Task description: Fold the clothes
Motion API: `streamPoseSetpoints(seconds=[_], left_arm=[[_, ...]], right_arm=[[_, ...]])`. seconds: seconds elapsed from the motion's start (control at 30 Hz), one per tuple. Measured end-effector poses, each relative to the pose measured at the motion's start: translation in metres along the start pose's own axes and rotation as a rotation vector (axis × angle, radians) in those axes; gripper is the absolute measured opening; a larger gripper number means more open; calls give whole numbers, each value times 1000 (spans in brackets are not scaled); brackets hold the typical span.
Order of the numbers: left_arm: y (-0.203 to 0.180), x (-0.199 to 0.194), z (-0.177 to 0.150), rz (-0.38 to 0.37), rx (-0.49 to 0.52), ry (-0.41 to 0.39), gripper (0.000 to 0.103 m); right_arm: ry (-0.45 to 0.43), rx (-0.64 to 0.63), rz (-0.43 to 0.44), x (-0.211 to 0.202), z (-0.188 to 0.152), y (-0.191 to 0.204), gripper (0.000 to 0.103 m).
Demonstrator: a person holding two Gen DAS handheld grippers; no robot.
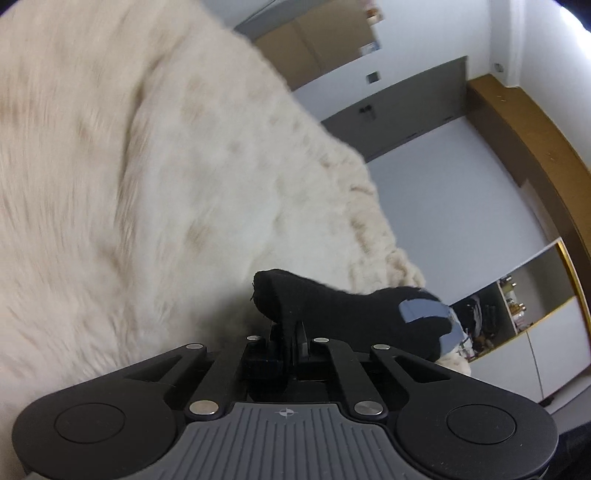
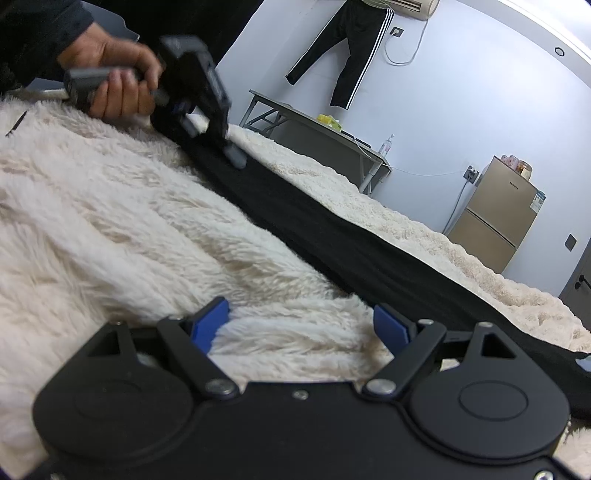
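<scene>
Left wrist view: your left claw [image 1: 291, 328] is clenched on a fold of the black garment [image 1: 354, 314]. The cloth bunches up between the pinched fingertips and trails off to the right, where a grey-blue patch [image 1: 424, 310] shows on it. Fluffy cream blanket [image 1: 129, 166] fills everything left of and behind the grip, blurred. Background is tilted: white wall, a grey door, a wood-trimmed shelf unit [image 1: 517, 306] at right.

Right wrist view: your right claw [image 2: 301, 326] is released, jaws spread wide, blue pads [image 2: 207, 325] either side of a tuft of the blanket [image 2: 110, 221]; nothing gripped. It sits low over the fur, just beside the near edge of the garment. The black garment [image 2: 332, 236] lies flat as a long strip running diagonally from upper left to lower right across the blanket. At its far end your left hand [image 2: 114, 77] holds the other claw [image 2: 236, 157], tip down on the cloth, blurred. Dark sleeve [image 2: 40, 33] above that hand.

Behind: a folding table [image 2: 295, 118] against the wall with a bottle [image 2: 386, 144] and a yellow item on it, 1 pair of black striped track pants [image 2: 354, 48] hanging on the wall, a gold fridge [image 2: 498, 221] at right, a grey door at the far right edge.
</scene>
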State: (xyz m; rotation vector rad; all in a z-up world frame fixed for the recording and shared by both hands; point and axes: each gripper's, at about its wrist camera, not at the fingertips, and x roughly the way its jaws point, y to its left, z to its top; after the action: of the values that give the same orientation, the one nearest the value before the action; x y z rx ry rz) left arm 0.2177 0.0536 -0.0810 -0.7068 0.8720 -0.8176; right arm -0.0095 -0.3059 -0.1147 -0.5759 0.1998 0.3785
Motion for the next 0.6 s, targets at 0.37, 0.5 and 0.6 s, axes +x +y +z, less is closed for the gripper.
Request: streamPoseSetpoints(seconds=[0.37, 0.5, 0.6], left_arm=[[11, -161, 7, 235, 1, -82, 3], [39, -221, 3, 349, -43, -67, 4], [60, -239, 0, 433, -93, -67, 14]], right_arm=[[2, -6, -1, 0, 0, 1, 85], [2, -8, -1, 0, 0, 1, 85], [15, -36, -4, 0, 6, 3, 85]])
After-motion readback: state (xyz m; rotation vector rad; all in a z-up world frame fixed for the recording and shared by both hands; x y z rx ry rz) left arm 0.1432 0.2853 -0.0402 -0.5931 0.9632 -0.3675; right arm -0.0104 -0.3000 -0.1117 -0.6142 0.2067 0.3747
